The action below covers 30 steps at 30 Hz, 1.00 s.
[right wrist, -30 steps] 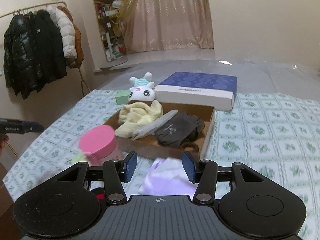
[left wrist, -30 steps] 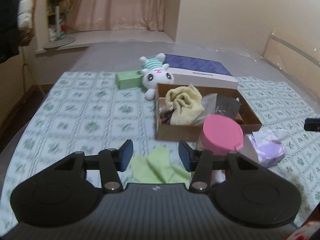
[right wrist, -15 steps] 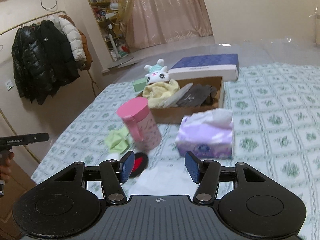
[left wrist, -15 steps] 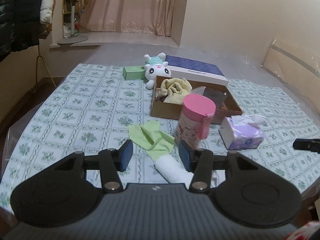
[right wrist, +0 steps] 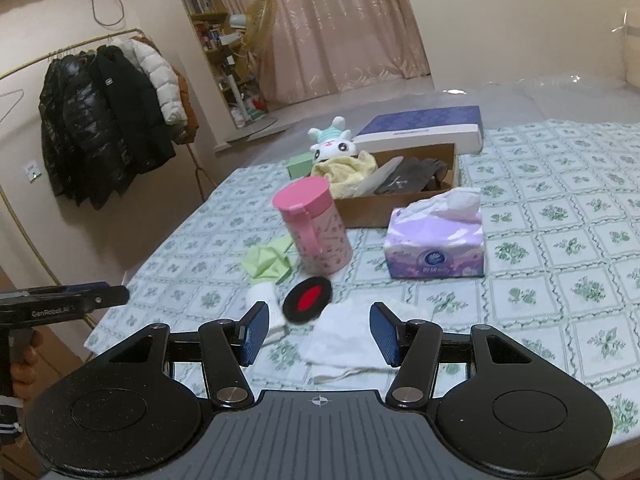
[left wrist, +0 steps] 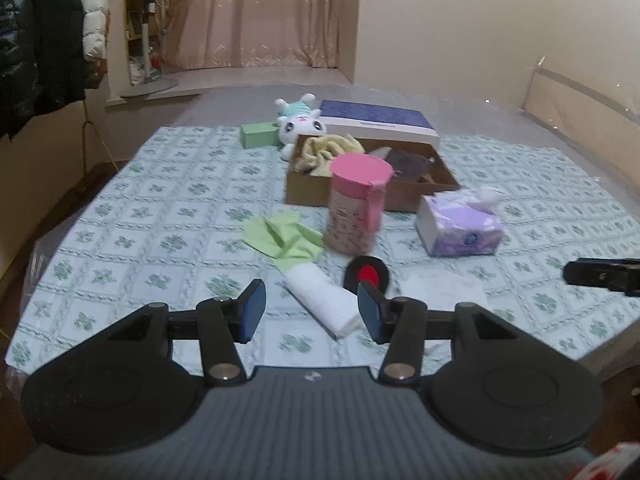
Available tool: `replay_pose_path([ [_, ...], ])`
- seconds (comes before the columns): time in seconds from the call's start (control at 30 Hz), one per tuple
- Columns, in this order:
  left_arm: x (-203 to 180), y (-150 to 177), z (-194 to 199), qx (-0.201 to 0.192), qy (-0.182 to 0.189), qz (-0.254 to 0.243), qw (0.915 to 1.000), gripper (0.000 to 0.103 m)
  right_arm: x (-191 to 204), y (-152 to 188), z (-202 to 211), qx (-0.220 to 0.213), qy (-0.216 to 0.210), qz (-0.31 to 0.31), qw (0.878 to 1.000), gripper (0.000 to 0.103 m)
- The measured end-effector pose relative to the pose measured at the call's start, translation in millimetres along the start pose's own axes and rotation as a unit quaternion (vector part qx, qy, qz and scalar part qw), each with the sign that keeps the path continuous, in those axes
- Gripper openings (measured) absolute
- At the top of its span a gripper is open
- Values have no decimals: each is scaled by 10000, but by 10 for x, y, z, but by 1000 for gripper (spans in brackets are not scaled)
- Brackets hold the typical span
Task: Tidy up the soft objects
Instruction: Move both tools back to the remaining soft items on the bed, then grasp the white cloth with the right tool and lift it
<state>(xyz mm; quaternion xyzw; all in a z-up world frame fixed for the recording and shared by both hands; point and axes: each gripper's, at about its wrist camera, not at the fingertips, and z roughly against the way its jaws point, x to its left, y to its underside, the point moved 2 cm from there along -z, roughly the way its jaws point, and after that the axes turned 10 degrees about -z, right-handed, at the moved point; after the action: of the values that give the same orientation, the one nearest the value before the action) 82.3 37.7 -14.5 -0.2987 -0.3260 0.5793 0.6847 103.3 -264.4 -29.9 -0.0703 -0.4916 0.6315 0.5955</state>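
1. Soft stuff still out on the surface (left wrist: pixel 168 208): rolled white towel (left wrist: pixel 320 300), green cloth (left wrist: pixel 286 236), and a flat white cloth (right wrist: pixel 344 340). All lie on the near side of the pink cup (left wrist: pixel 356 204). The cardboard box (left wrist: pixel 320 190) behind the cup already holds a yellow towel (left wrist: pixel 328 148) and dark fabric (right wrist: pixel 412 174).
2. My left tool (left wrist: pixel 311 310) is wide open, holding nothing, roughly over the white towel. My right tool (right wrist: pixel 316 330) is also wide open and empty, above the flat white cloth.
3. Risk: the pink cup stands between the loose cloths and the box. Carrying a dangling cloth straight to the box could clip and tip it, I reckon.
4. Risk: the black-and-red disc (right wrist: pixel 308 304) sits just in front of the cup, touching or overlapping the flat white cloth's edge. Pinching that cloth may drag the disc along.
5. Risk: thin flat cloth, so the fingers may skid over it or grab the tablecloth too.
6. Risk: the towel roll may unroll if gripped at one end.
7. The tissue pack (right wrist: pixel 436 240) right of the cup and the plush toy (left wrist: pixel 296 124) behind the box are also soft; easy to miss.
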Motion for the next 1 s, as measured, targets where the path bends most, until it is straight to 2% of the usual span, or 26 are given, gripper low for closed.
replay_pose_path([
  [0.23,-205,120,44,84,241,-19,9997,48,123,183,45,54,344,305,9989,56],
  [0.43,-336,170,33,136,259,-151,9995,48,197,234,66,-147,511,496,9974,60],
  [0.77,-378,216,-110,375,497,-6,9981,48,-21,232,-28,-76,416,-79,9991,63],
  [1.0,-381,254,-330,497,386,-3,9980,48,-122,265,-155,38,638,1,9980,63],
])
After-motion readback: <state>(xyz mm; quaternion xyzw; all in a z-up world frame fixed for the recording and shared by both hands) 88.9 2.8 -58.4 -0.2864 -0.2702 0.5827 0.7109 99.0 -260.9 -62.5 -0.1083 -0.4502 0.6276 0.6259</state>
